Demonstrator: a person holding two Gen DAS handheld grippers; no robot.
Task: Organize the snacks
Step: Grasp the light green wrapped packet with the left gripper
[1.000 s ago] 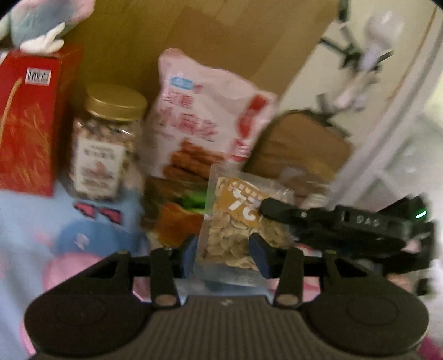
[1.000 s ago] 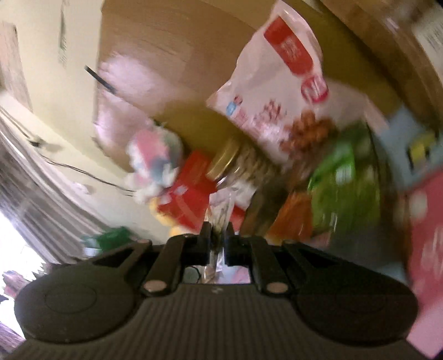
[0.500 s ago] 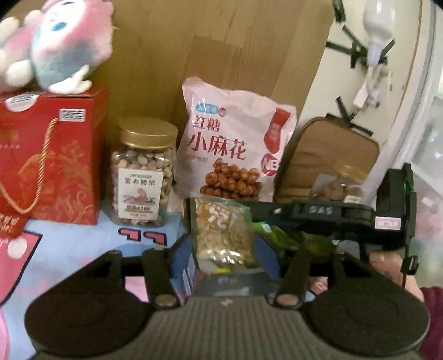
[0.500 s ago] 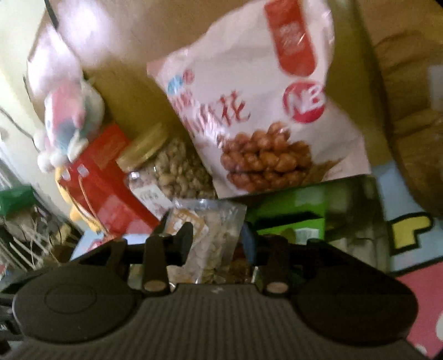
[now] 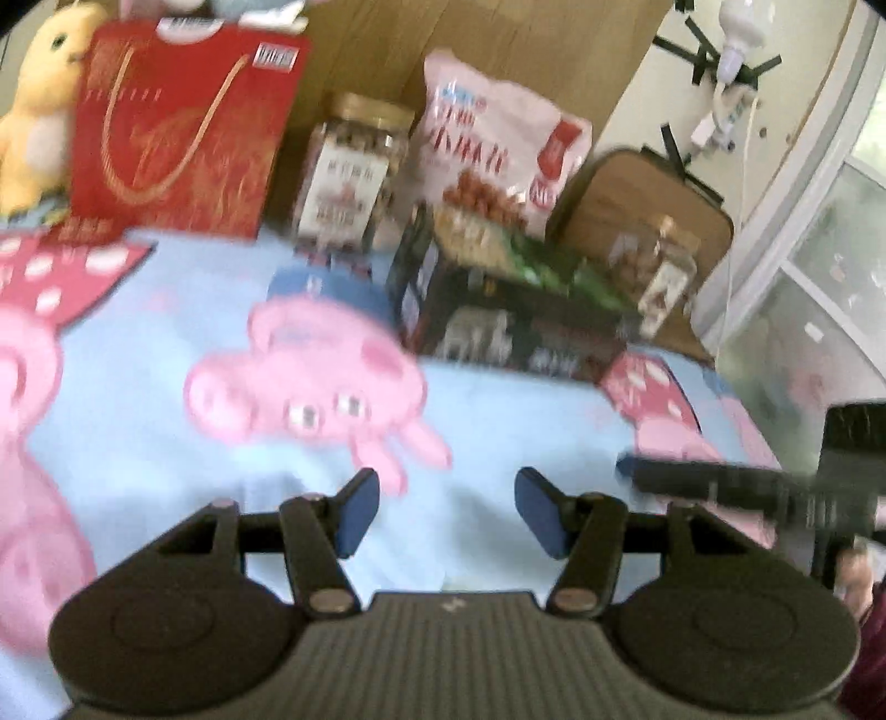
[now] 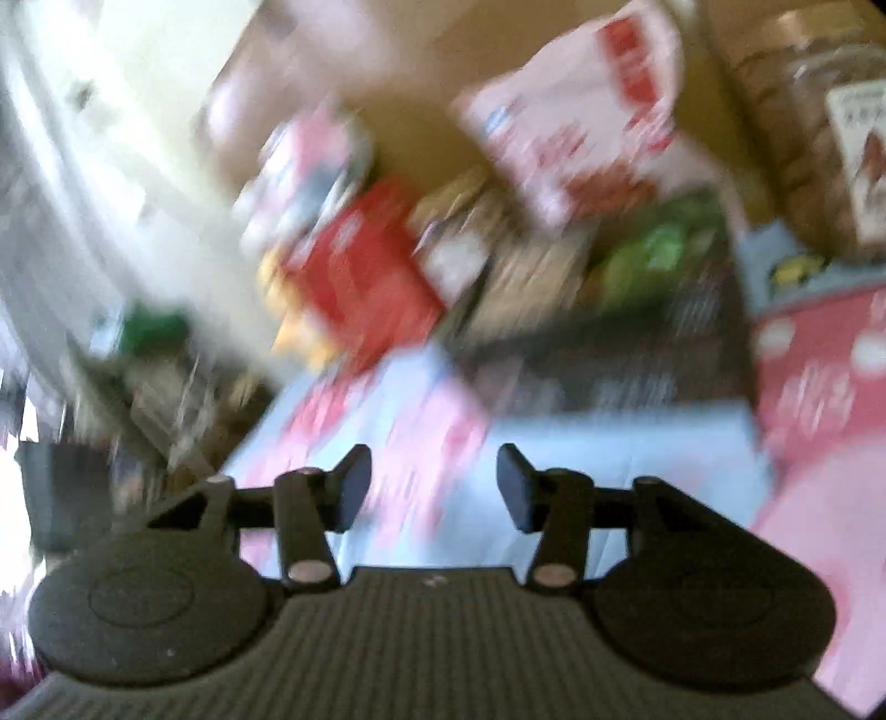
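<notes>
A: Opening up, both of them — the left gripper (image 5: 447, 512) has its blue-padded jaws spreading with only cloth showing between them, and the right gripper (image 6: 433, 487) is widening too, nothing in its jaws.

B: And the snacks?

A: Sitting in the dark open cardboard box (image 5: 498, 327) at the far side of the cloth: a clear packet of pale nuts (image 5: 470, 230) and green packets (image 5: 559, 271) in it. Behind it leans the big pink-and-white snack bag (image 5: 498, 144), with the gold-lidded clear plastic nut jar (image 5: 354, 171) to its left.

B: Anything else around?

A: A red gift box with a gold cord handle (image 5: 177, 127), a yellow plush chick (image 5: 39, 116) beside it, a smaller jar (image 5: 664, 271) right of the box, a tan case (image 5: 637, 205) behind.

B: Surface?

A: Light-blue cloth with pink cartoon pigs (image 5: 138, 399), a wooden board (image 5: 387, 50) behind. The right view's badly blurred.
</notes>
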